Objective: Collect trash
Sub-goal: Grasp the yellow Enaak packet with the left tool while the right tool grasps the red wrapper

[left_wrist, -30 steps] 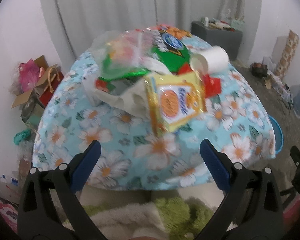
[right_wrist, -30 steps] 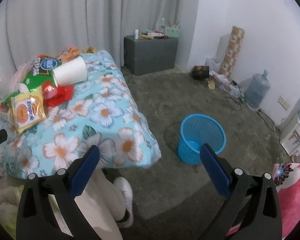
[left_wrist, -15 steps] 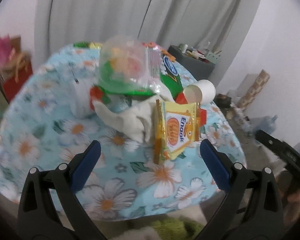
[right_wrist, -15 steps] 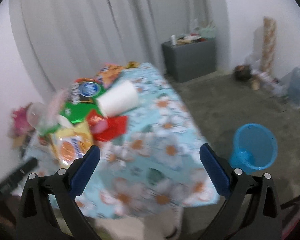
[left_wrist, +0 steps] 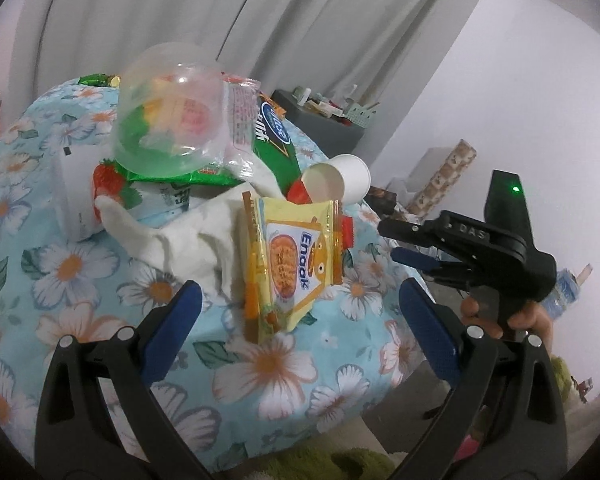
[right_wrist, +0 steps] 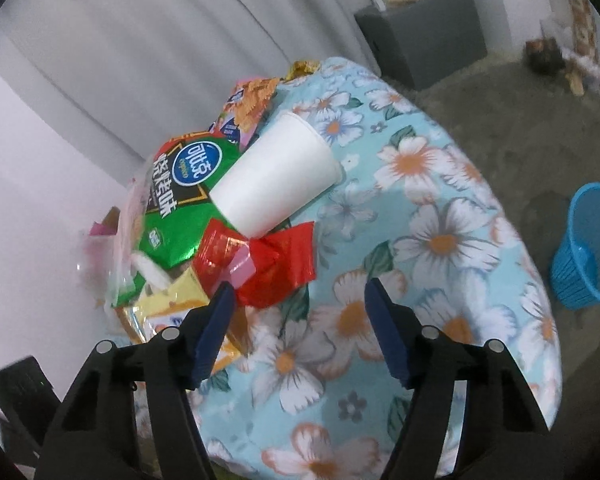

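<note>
A heap of trash lies on a table under a blue flowered cloth (left_wrist: 80,280). A yellow snack packet (left_wrist: 296,264) stands just beyond my left gripper (left_wrist: 296,304), which is open and empty. Behind the packet lie a crumpled white tissue (left_wrist: 188,240), a clear plastic dome (left_wrist: 172,120), a green crisp bag (left_wrist: 268,136) and a white paper cup (left_wrist: 340,180). My right gripper (right_wrist: 300,300) hangs over the cloth near a red wrapper (right_wrist: 268,260) and the cup (right_wrist: 276,176); its jaws are closing with nothing between them. It also shows at the right in the left wrist view (left_wrist: 404,240).
A blue plastic waste basket (right_wrist: 588,248) stands on the grey floor right of the table. A grey cabinet (right_wrist: 424,36) with small items is by the curtain at the back. A rolled mat (left_wrist: 448,172) and other clutter sit along the far wall.
Both grippers swung toward the trash heap and came closer to it. The right gripper's jaws narrowed, and it now appears in the left wrist view.
</note>
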Motion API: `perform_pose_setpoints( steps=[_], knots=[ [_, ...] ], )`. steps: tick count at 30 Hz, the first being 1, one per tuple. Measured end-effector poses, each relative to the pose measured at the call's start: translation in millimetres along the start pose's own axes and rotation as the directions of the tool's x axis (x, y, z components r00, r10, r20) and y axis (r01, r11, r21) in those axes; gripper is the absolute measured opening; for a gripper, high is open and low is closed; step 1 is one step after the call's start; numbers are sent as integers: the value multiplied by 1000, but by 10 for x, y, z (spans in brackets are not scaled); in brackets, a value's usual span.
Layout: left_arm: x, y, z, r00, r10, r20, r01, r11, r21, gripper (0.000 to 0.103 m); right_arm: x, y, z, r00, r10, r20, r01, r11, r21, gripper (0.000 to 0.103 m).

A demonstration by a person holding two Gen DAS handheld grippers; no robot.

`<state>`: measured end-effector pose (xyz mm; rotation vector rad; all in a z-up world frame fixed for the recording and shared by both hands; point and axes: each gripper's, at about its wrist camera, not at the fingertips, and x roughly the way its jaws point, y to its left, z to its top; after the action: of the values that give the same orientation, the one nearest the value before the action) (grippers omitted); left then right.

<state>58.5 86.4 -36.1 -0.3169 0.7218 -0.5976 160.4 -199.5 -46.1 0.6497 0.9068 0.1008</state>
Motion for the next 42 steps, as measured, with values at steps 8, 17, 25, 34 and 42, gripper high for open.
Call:
perform_pose_setpoints(
  steps=[8,17,25,34,42],
  knots=[
    [279,104,63,999,5,-46,-6,1000,-19,61,385,-134,129,988,130,-81,-121,988,99,53],
    [468,160,60,997,35,-65,-36,999,-16,27,675,-77,234,977,170,-129,-156,982,111,24],
    [331,106,51,1000,7,-30,-6,1000,16,11,395,56,147,988,123,-97,-120,992,37,6],
    [-29,6,78,998,-22,56,19,998,61,10,-179,209,-30,999,45,0,-45,997,-68,6],
    [-241,-78,104,993,-21,114,11,996,86,10,-475,304,-11,997,16,71,-8,994,-109,5]
  ],
)
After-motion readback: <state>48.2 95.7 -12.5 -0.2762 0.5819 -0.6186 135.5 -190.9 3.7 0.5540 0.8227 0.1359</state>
